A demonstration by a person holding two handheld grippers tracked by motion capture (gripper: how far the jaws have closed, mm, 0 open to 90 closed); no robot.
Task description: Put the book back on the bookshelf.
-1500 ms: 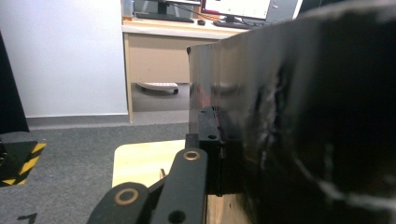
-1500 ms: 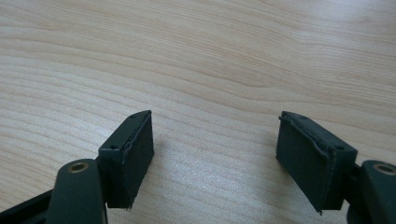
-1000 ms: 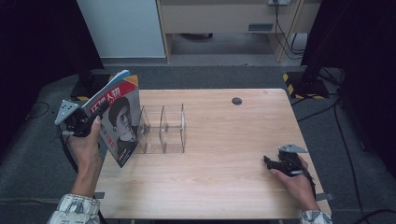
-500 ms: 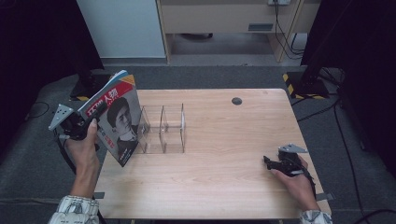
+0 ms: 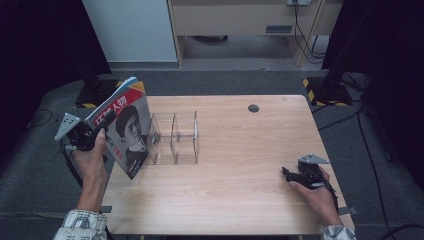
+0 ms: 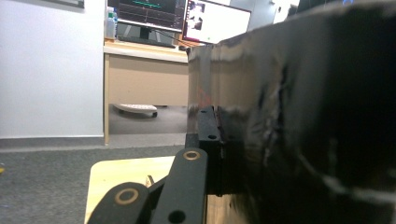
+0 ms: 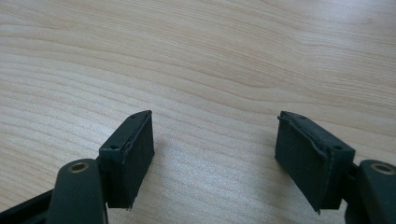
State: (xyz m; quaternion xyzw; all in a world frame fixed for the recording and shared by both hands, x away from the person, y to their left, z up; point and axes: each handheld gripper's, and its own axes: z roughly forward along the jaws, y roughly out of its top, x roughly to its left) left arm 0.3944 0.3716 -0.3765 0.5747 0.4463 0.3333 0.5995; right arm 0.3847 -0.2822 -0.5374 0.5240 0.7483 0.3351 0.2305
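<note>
Magazine (image 5: 124, 131) clamped in left claw (image 5: 98, 134)

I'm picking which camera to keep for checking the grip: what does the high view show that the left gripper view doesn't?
High view: the magazine cover, the clear divider rack beside it, and the right hand-held gripper resting open on the table.
Left gripper view: a close look at the jaws shut on the magazine's edge, with monitors behind.
Both: the left hand-held gripper holding the magazine.
</note>
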